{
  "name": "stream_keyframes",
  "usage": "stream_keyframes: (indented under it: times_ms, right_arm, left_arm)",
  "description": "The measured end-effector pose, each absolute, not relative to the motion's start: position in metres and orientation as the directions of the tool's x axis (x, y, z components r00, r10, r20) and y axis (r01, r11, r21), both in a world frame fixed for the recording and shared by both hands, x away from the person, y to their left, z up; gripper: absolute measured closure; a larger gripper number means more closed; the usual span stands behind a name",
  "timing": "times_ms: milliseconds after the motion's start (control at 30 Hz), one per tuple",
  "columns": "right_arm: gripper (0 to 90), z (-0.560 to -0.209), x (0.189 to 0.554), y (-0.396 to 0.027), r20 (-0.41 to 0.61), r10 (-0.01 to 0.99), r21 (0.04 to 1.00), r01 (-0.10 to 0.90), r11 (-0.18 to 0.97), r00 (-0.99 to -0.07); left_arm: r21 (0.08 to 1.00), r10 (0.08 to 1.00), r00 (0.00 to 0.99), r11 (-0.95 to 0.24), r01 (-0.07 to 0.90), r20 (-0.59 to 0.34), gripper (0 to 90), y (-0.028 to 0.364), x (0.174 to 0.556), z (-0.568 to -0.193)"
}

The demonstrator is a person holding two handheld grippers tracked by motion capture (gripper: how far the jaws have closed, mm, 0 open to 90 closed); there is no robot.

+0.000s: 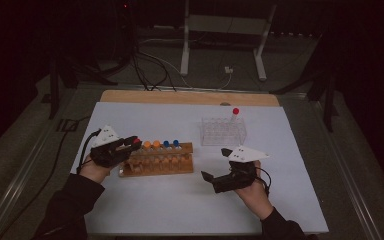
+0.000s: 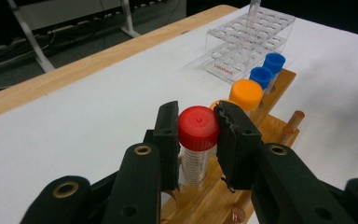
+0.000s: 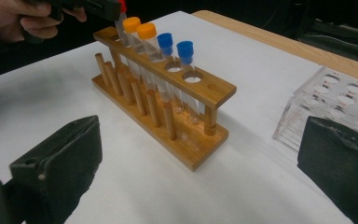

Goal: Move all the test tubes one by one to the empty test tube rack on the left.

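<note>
Wooden rack (image 1: 156, 161) sits on the white table cover (image 1: 180, 210); all places below are taken from it.

Left gripper (image 1: 130, 145) is at the rack's left end, jaws clamped on the red-capped tube (image 2: 196, 140). In the left gripper view the two black pads pinch the tube just under its cap, one on each side. The tube stands upright, its lower part down in the rack's end hole, clear body with printed graduations visible between the jaws. The person's left hand (image 1: 96, 170) carries the gripper from the rack's near-left side.

Next along the rack's top bar from the red tube: two orange-capped tubes (image 3: 140, 35), then two blue-capped tubes (image 3: 175, 46), all upright in their holes. Past the blue pair, toward the rack's right end, the holes stand vacant. A row of wooden pegs (image 3: 135, 93) rises from the base on the rack's near side.

Right gripper (image 1: 220, 165) hovers near the rack's right end, off the near-right corner, not touching it. Jaws spread wide, nothing between them; in the right gripper view both pads frame the rack from well apart.

Clear plastic rack (image 1: 223, 131) lies beyond the wooden rack's right end, apart from it. One red-capped tube (image 1: 234, 115) stands in it, toward its far right side.
</note>
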State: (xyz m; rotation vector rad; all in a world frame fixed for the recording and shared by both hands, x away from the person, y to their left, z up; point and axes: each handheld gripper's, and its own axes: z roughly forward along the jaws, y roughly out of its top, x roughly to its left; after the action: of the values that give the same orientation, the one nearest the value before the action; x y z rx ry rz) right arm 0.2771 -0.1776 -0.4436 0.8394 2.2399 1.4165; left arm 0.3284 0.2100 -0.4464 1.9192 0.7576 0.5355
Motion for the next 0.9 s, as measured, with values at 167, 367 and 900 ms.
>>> stream_keyframes:
  times_ms: [167,367,900]
  right_arm:
    - [0.0,-0.444,0.277,-0.178,0.015,0.649,0.901,0.292,0.321,-0.761]
    - [0.0,-0.443,0.278,-0.179,0.016,0.649,0.902,0.292,0.319,-0.760]
    - [0.0,-0.432,0.309,-0.204,-0.007,0.710,0.919,0.275,0.281,-0.704]
  left_arm:
    - [0.898,0.703,0.711,-0.336,0.285,0.038,71.8,0.211,0.329,-0.452]
    - [0.897,0.703,0.711,-0.335,0.287,0.035,71.4,0.211,0.328,-0.452]
    - [0.906,0.685,0.728,-0.321,0.276,0.021,13.1,0.219,0.301,-0.443]
